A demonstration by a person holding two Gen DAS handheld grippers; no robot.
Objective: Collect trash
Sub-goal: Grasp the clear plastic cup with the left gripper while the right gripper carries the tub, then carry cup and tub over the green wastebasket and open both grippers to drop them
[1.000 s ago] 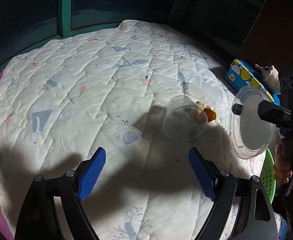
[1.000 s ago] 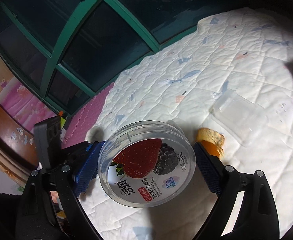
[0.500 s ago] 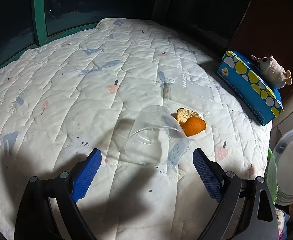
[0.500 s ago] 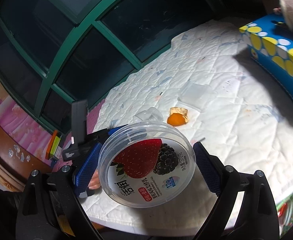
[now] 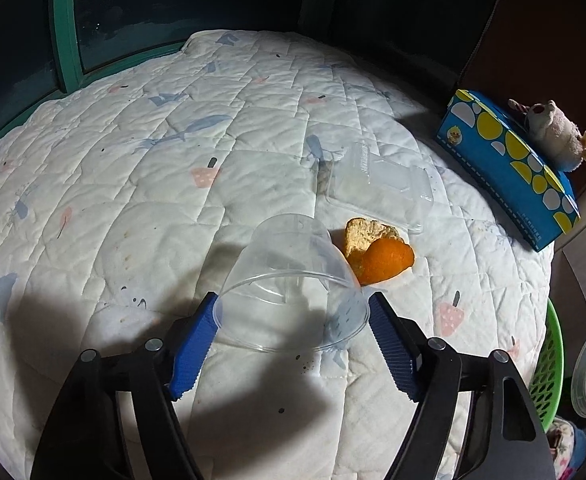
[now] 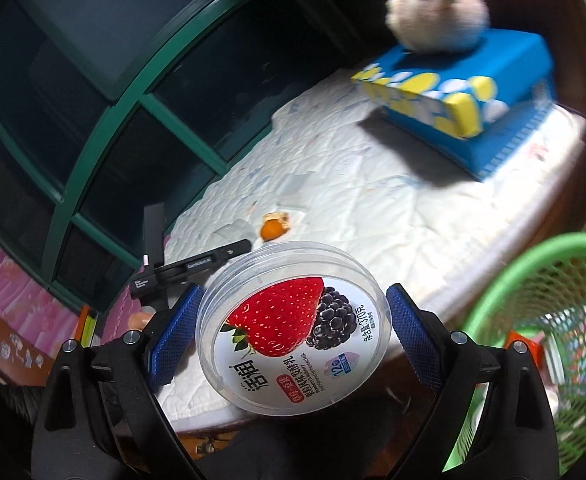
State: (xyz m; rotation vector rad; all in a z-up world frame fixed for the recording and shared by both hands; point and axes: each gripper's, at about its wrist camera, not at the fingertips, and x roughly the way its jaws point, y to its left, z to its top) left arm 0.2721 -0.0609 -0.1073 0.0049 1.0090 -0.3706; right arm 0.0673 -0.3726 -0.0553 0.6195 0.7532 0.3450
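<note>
We find the clear plastic cup [image 5: 289,284] lying on its side on the quilted mat [image 5: 141,184], mouth toward us, and our left gripper [image 5: 293,320] straddles that rim: its jaws have just been closing, with the cup between them, and the blue pads [image 5: 197,340] sit right at the rim on either side, though we cannot tell whether they already press it. Taking it across the wide mouth makes sense, we judge, since the thin wall would buckle elsewhere. At two o'clock from the cup, touching or nearly so, lies the orange peel [image 5: 381,256], and beyond it at one o'clock a flat clear lid [image 5: 381,192]. Our right gripper [image 6: 293,328] pinches the yogurt tub [image 6: 293,332] across its width, label facing the camera, with the green basket [image 6: 533,320] at four o'clock from it, off the mat's edge (some litter already shows inside). At the mat's far corner stands a blue tissue box [image 5: 505,168] with a plush toy [image 5: 553,132] on top, well apart from the trash; the mat toward nine and eleven o'clock is bare, leaving open room to lift the cup clear of the peel
</note>
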